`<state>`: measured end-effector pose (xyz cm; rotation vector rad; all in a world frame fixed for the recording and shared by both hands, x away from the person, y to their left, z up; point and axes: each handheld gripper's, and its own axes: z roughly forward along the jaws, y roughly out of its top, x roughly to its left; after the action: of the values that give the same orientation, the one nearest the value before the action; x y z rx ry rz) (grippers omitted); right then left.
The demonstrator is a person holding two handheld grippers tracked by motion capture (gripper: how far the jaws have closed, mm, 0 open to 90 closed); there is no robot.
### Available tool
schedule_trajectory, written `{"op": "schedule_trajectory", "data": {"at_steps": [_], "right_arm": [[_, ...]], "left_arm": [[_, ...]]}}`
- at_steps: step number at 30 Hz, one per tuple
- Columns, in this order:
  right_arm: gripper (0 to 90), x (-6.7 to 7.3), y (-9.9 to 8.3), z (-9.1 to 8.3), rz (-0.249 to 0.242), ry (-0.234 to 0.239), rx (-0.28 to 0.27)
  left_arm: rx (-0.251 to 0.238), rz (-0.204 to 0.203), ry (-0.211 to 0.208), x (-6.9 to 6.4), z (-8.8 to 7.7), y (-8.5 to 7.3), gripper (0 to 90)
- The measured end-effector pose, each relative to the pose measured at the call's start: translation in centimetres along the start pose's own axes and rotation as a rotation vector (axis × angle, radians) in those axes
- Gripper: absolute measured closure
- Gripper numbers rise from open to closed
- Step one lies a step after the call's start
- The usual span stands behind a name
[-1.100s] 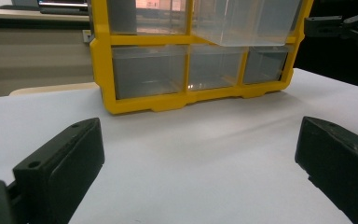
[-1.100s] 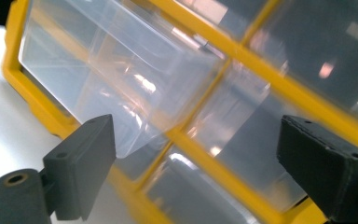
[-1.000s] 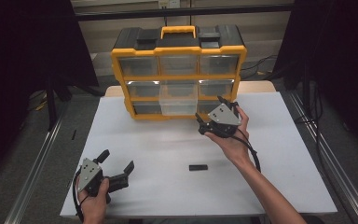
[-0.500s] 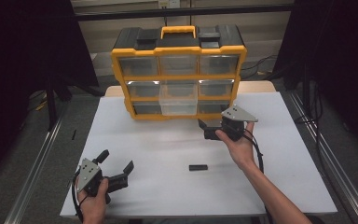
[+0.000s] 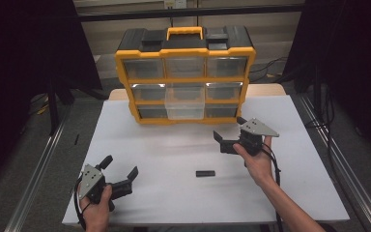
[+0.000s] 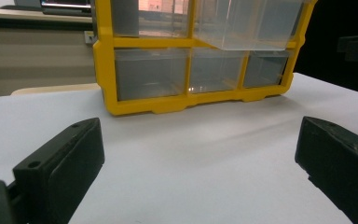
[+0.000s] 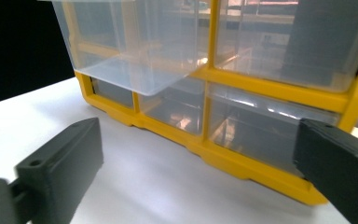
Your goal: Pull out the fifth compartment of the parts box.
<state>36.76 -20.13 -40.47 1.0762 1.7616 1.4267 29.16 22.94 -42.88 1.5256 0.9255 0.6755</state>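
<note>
yellow-framed organizer (image 5: 185, 82) with black top, clear drawers, yellow handle, white desk (image 5: 174, 159), small black block (image 5: 205, 173), black left tool (image 5: 121, 180), black right tool (image 5: 228, 137) with grey plate

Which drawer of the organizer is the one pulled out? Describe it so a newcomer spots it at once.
Find the yellow organizer at the table's far edge, with three rows of three clear drawers. The pulled-out drawer is the middle one of the middle row. It alone juts forward, overhanging the bottom row; its neighbours sit flush.
</note>
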Motion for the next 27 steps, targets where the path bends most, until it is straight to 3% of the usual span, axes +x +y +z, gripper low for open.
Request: {"op": "schedule_trajectory", "data": {"at_steps": [17,27], "right_arm": [[0.0,0.1,-1.1,-2.4,-0.011,-0.035,-0.015],[0.2,-1.2,-2.1,-4.7,0.009,-0.089,-0.025]], "left_arm": [[-0.003,0.002,-0.003,-0.1,-0.3,0.1,1.5],[-0.008,-0.007,-0.001,-0.1,-0.4,0.1,1.5]]}}
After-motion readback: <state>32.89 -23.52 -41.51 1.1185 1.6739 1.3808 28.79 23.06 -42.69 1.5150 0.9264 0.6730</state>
